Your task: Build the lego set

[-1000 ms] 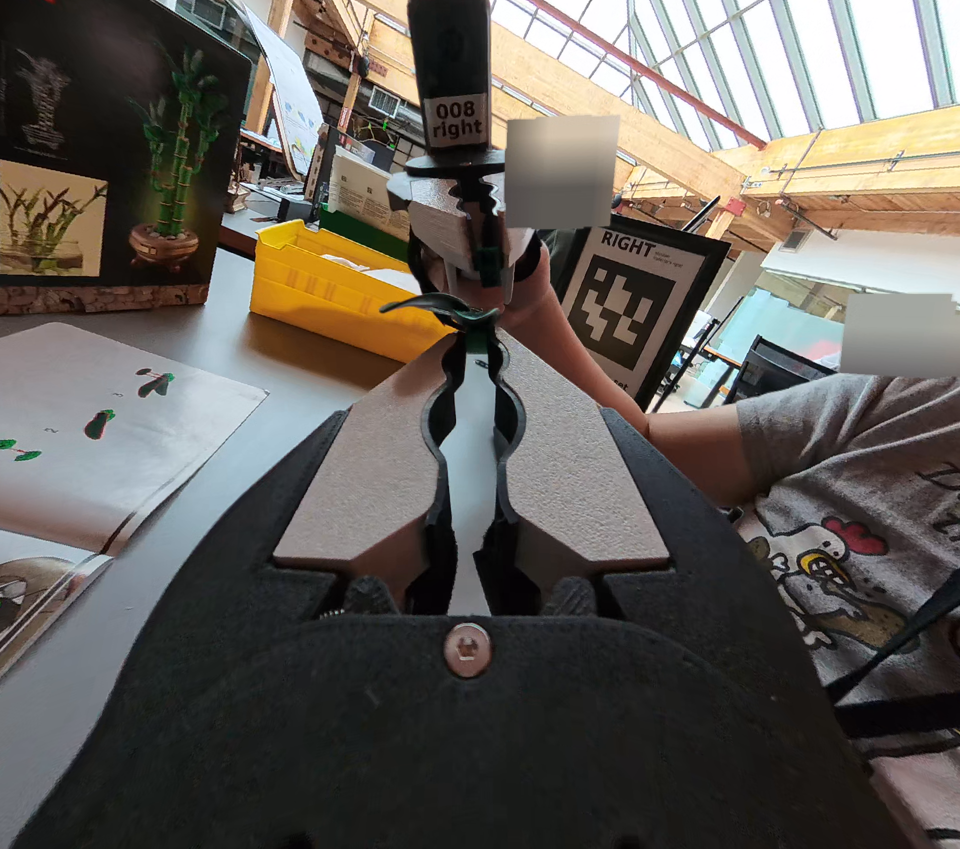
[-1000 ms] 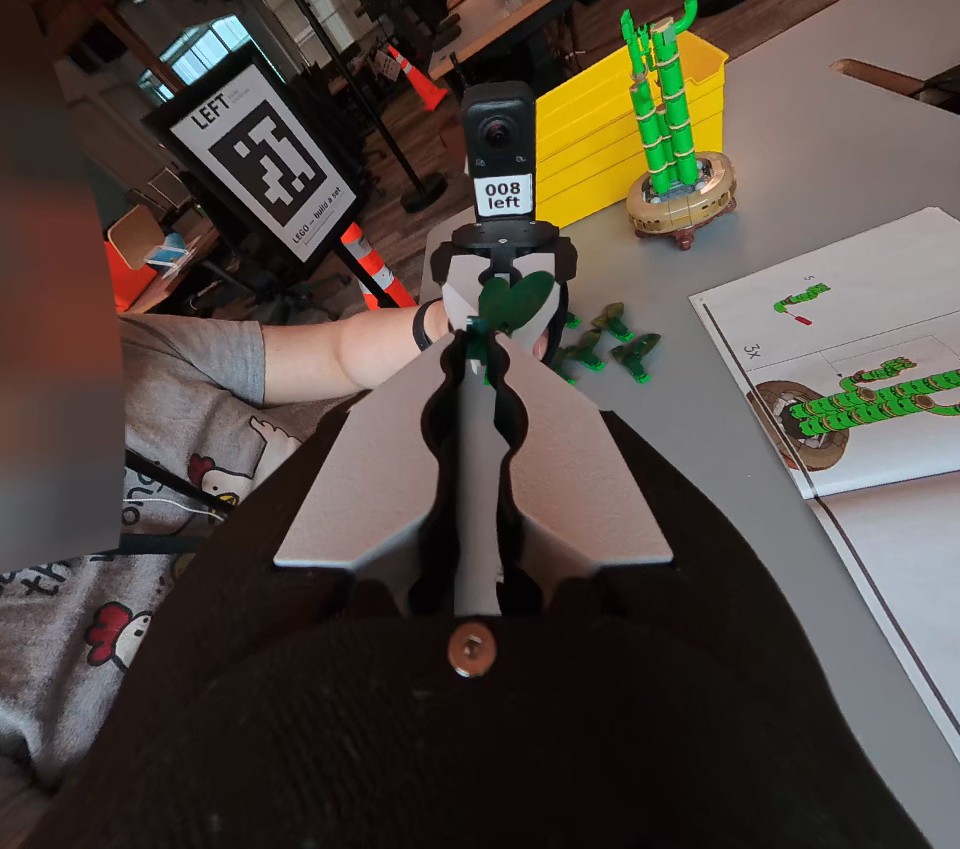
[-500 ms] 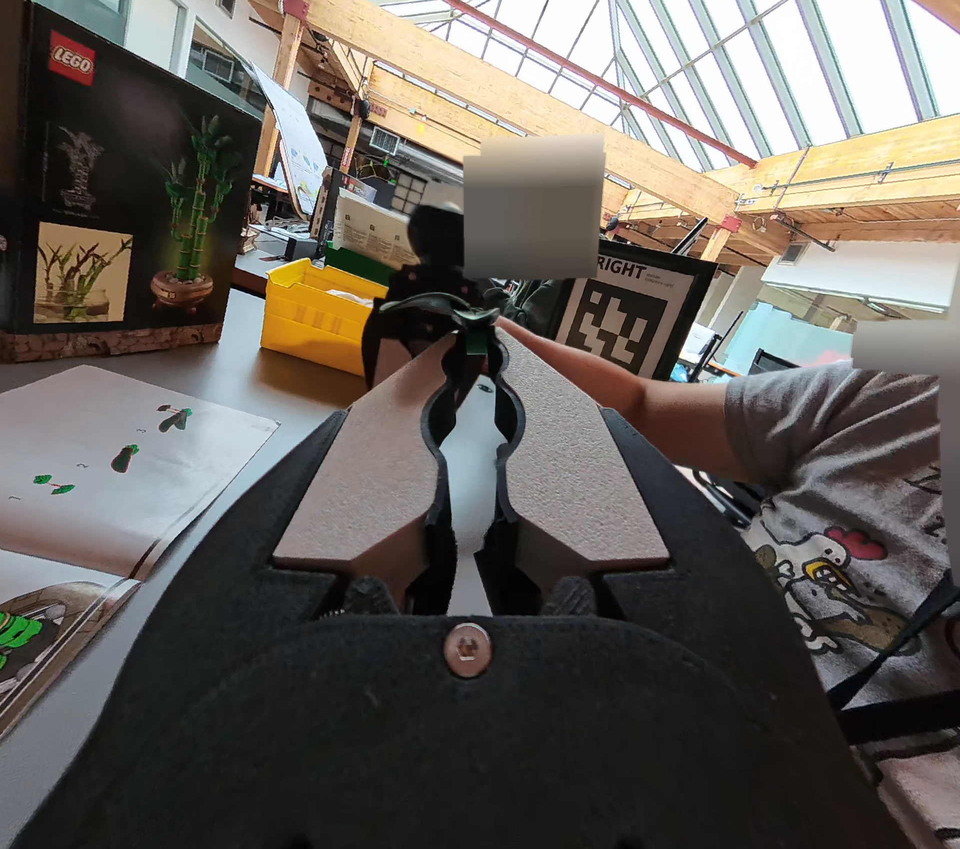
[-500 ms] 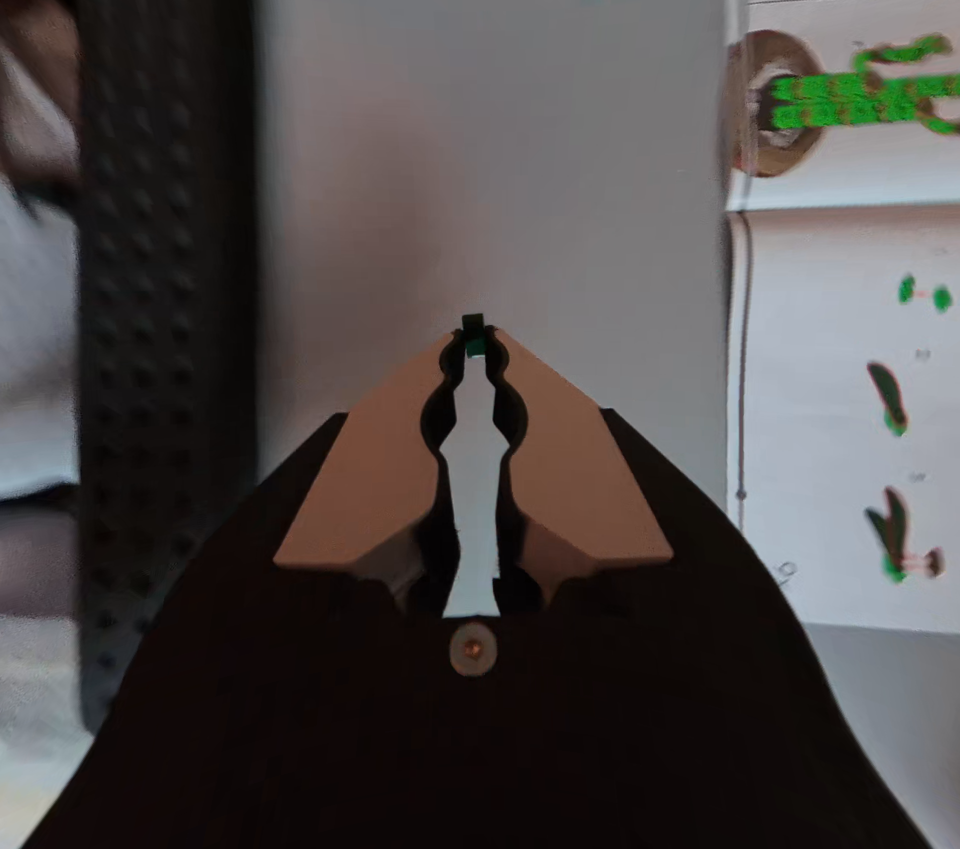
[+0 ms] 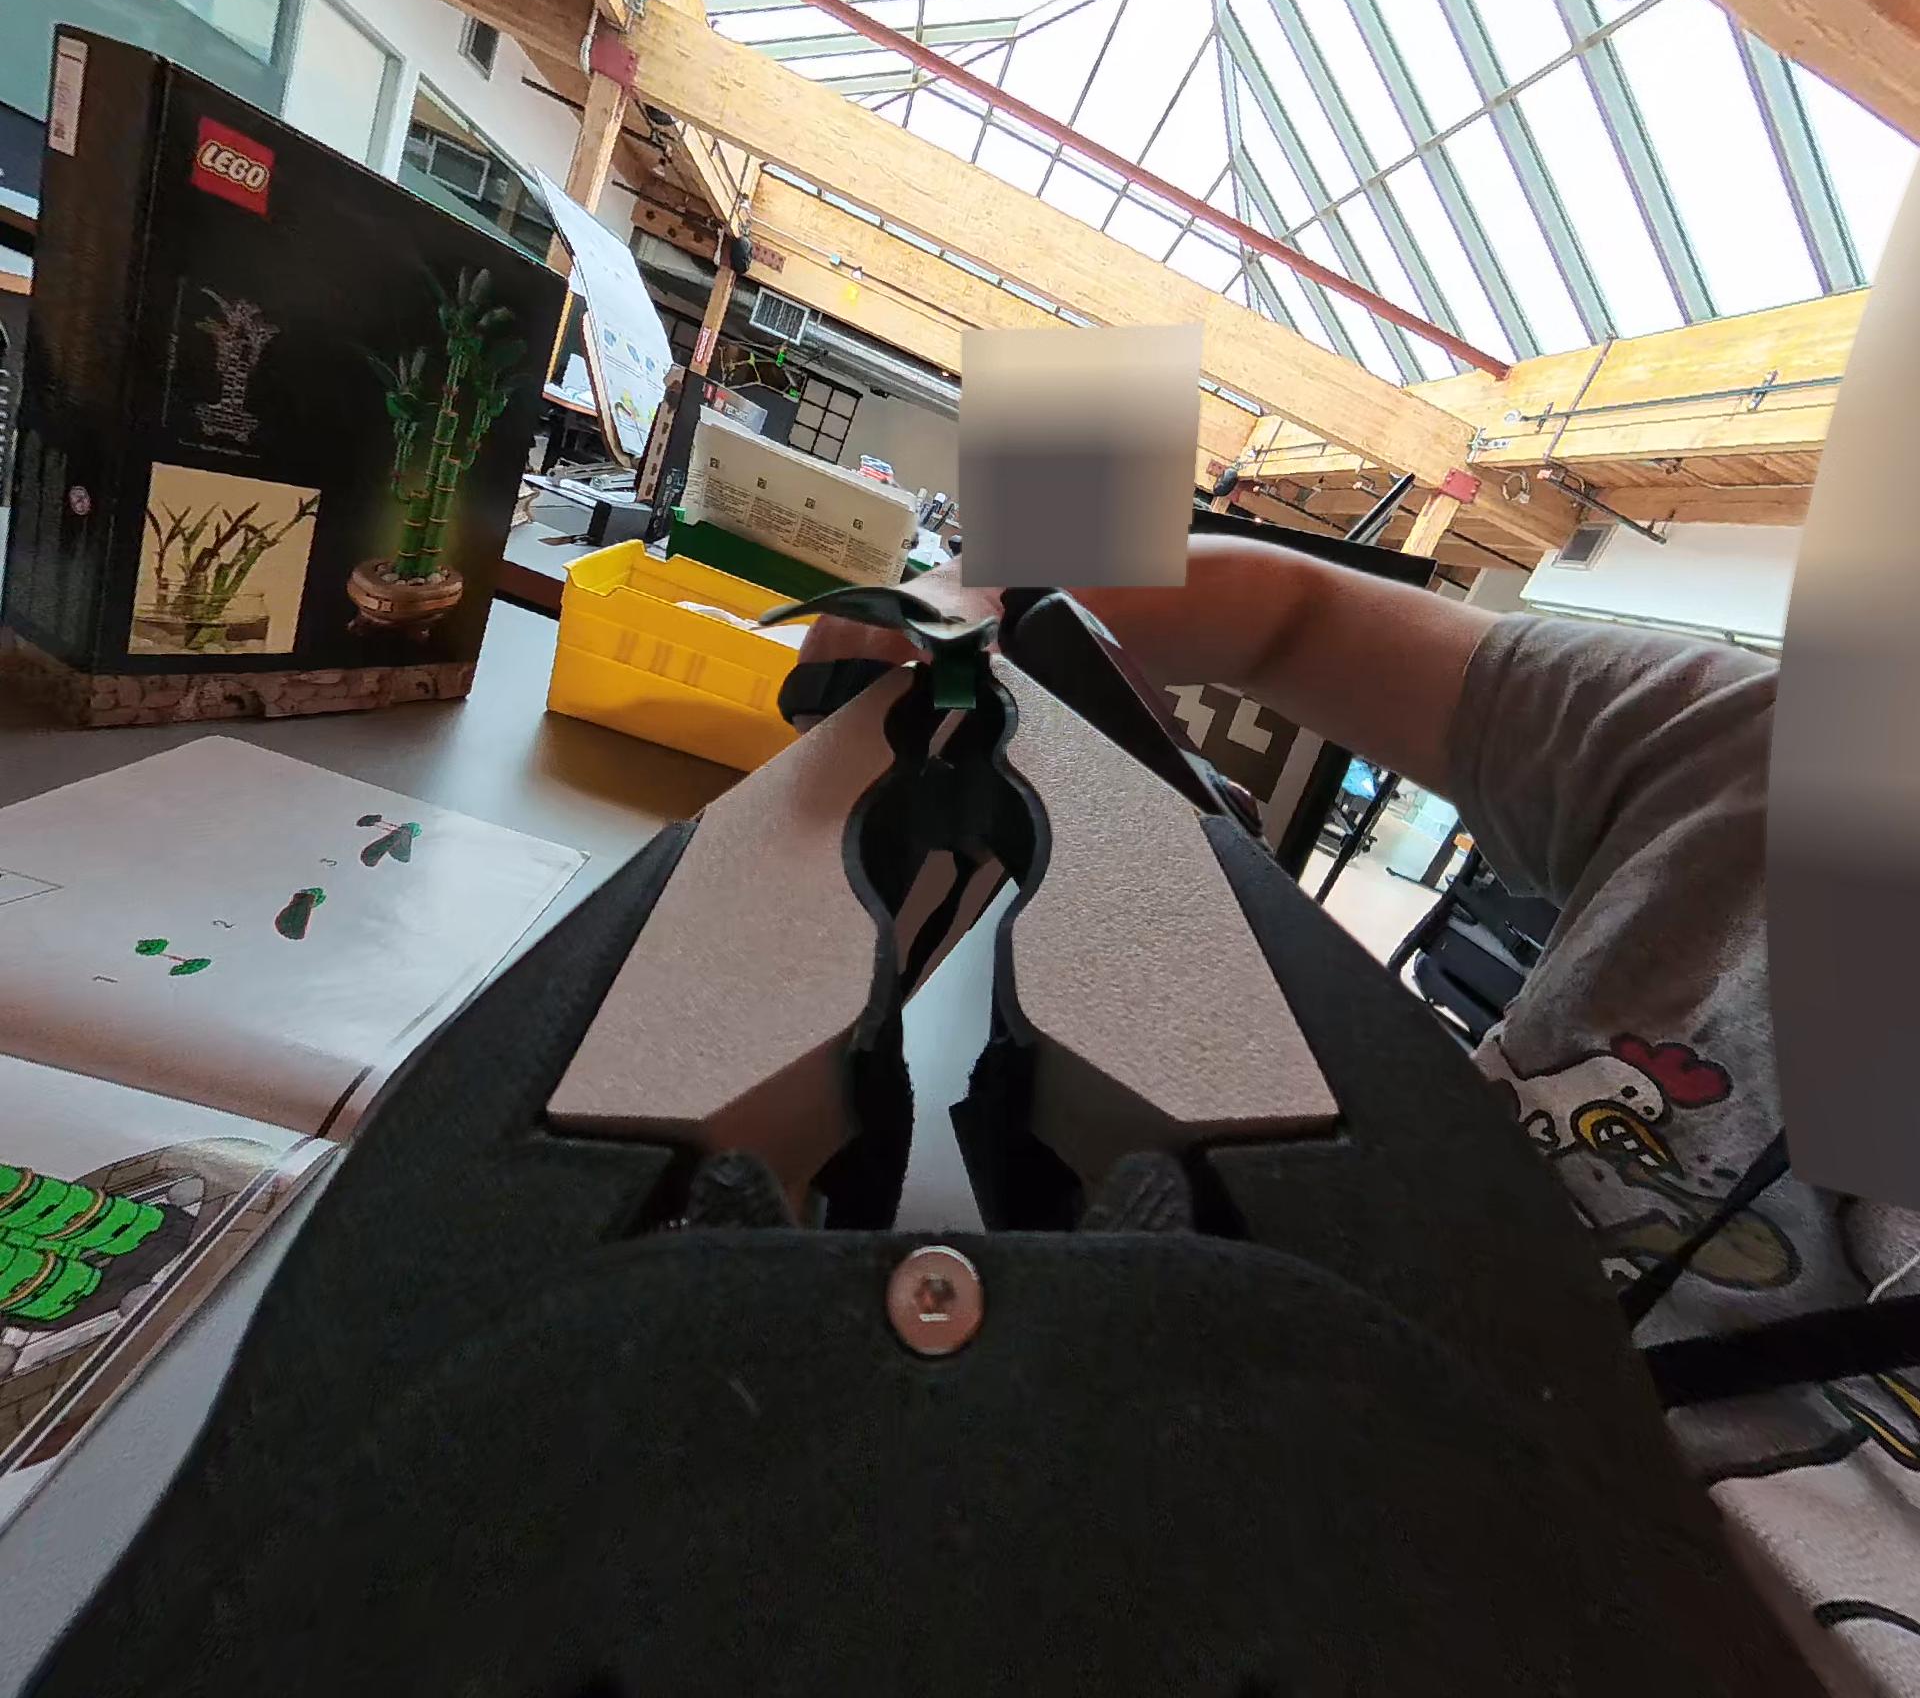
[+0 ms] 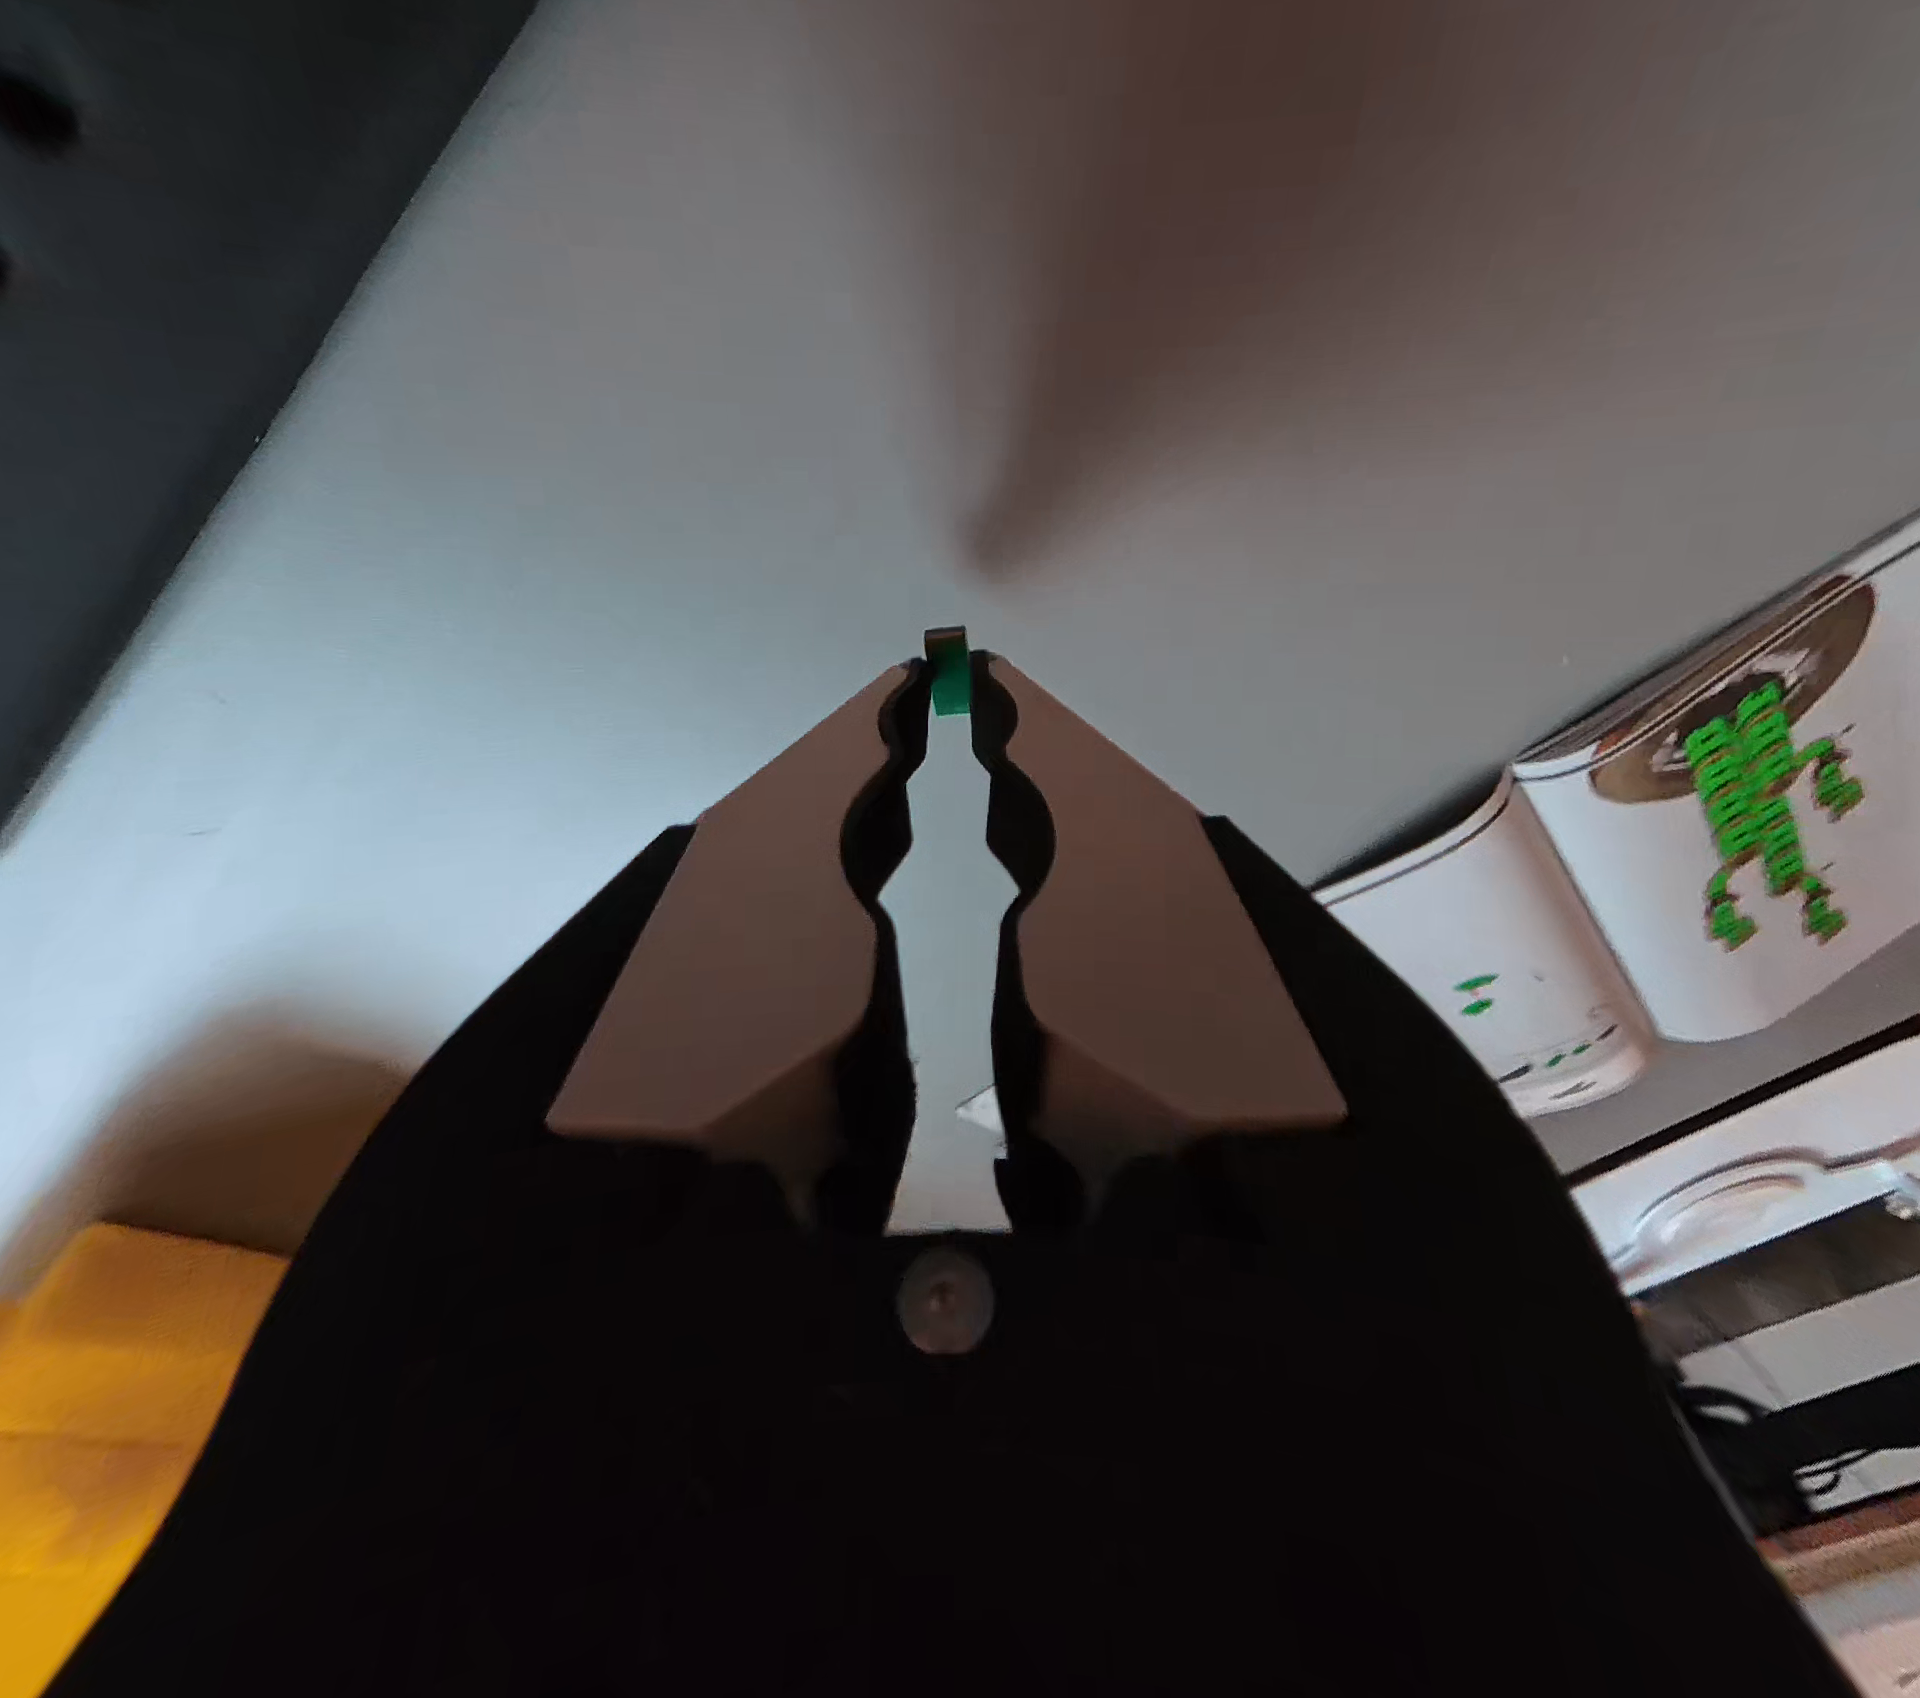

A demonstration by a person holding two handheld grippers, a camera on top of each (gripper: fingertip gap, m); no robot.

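My left gripper [image 5: 951,677] is shut on a dark green leaf piece [image 5: 883,609], held up above the table with the leaves spreading left of the tips. My right gripper [image 6: 948,677] is shut on a small green lego piece [image 6: 948,682] and points down at the grey table [image 6: 727,401]. The open instruction booklet lies on the table in the left wrist view [image 5: 239,910] and in the right wrist view [image 6: 1714,869]. The other gripper's black body [image 5: 1101,692] shows behind my left tips, tilted down, with the person's arm [image 5: 1299,620].
The black set box [image 5: 270,443] stands at the back left, a yellow bin [image 5: 675,672] next to it. A dark perforated surface [image 6: 156,90] runs along the table's edge. A yellow patch [image 6: 94,1399] shows at lower left. The person's torso [image 5: 1662,1025] is at right. My right fingertips sit around 20 cm from my left ones.
The right gripper pulled apart from the left one with a small green piece, swung down over the table and rotated. The left gripper stays raised with the leaf piece.
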